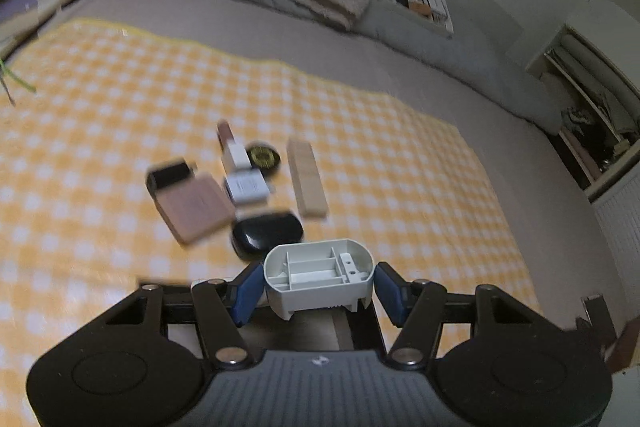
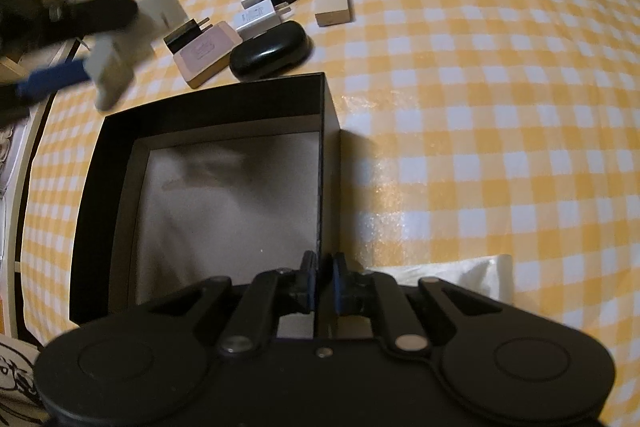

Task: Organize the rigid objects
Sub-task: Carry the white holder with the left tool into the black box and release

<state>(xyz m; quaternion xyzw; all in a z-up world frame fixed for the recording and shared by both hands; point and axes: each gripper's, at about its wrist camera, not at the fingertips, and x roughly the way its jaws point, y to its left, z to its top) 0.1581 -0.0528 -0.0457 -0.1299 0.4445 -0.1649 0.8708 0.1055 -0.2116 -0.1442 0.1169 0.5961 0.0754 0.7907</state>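
Left gripper [image 1: 319, 285] clamped a grey plastic housing [image 1: 319, 277], held in the air above the checked cloth [image 1: 400, 167], near the black oval case [image 1: 267, 233]. Right gripper [image 2: 321, 281] pinched the right wall of the open black box [image 2: 330, 99]; box interior bare.

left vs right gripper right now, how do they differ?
The left gripper is shut on a grey plastic part, jaws held wide; the right gripper pinches the thin side wall of the black box, jaws nearly closed. The left is off the checked cloth; the right sits at the box's near end. Both have blue pads.
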